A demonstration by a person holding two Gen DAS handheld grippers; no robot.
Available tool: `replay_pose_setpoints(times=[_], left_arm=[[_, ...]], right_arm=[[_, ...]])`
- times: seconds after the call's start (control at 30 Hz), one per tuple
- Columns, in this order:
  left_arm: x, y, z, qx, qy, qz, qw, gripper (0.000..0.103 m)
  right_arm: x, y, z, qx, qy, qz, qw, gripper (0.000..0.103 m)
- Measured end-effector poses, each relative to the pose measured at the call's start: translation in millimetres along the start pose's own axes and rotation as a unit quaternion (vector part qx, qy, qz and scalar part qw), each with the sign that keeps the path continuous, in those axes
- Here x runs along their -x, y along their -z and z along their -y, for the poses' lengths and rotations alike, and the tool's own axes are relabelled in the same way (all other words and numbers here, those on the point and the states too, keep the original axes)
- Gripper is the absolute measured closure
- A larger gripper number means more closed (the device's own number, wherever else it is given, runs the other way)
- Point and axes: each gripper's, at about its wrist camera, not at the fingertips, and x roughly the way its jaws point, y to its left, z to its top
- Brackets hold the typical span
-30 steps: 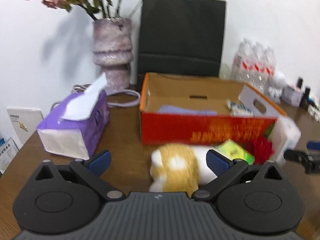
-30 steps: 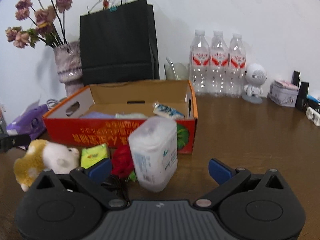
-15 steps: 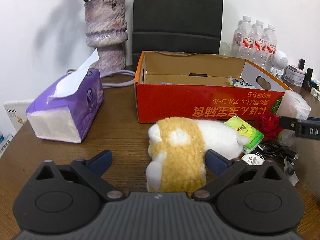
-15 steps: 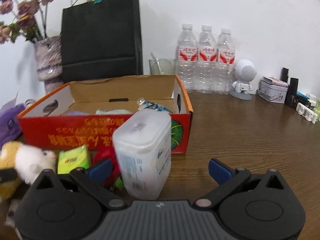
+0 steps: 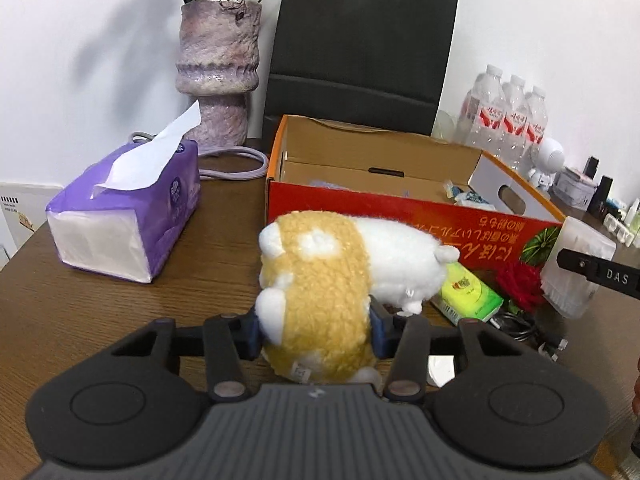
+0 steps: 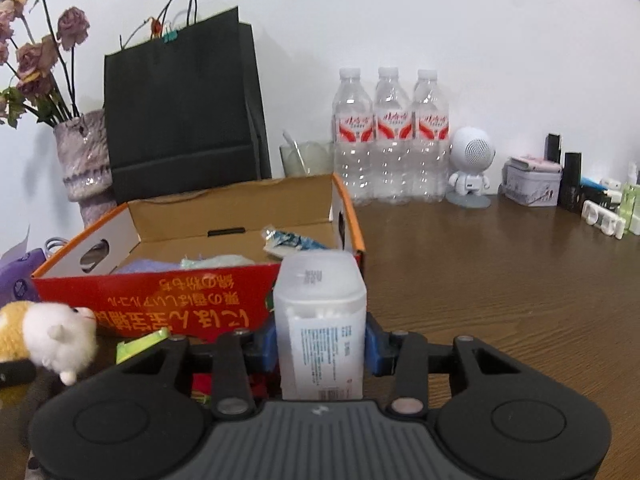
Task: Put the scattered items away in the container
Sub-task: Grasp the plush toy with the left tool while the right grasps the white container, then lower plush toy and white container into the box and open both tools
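My left gripper (image 5: 314, 330) is shut on a yellow and white plush toy (image 5: 320, 280) just in front of the open red cardboard box (image 5: 400, 216). My right gripper (image 6: 320, 344) is shut on a translucent plastic cotton-swab box (image 6: 320, 320) at the red box's near right corner (image 6: 200, 304). The swab box also shows in the left wrist view (image 5: 576, 268). A green tissue packet (image 5: 468, 292), a red rose (image 5: 520, 280) and black cables (image 5: 520, 328) lie on the table before the red box. The red box holds cloths and a small packet (image 6: 292, 240).
A purple tissue pack (image 5: 124, 216) lies at the left. A vase of dried flowers (image 5: 218, 68) and a black paper bag (image 5: 360, 52) stand behind the box. Water bottles (image 6: 388, 136), a white robot figure (image 6: 472, 164) and small items (image 6: 560, 180) line the back right.
Both grippers have moved forward and closed: the left one on the plush toy, the right one on the cotton-swab box. Both were open half a second ago.
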Motion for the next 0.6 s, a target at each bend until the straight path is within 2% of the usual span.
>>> replay_pose_setpoints(times=[0.27, 0.6], left_arm=[[13.7, -3.9, 4.0, -0.003, 0.001, 0.024, 0.9997, 0.055], [41.1, -14.4, 12.8, 0.000, 0.022, 0.061, 0.9979, 0.055]], right_arm=[[19.2, -0.9, 5.5, -0.003, -0.010, 0.018, 1.000, 0.063], [46.3, -11.0, -0.8, 0.012, -0.019, 0.056, 0.998, 0.063]])
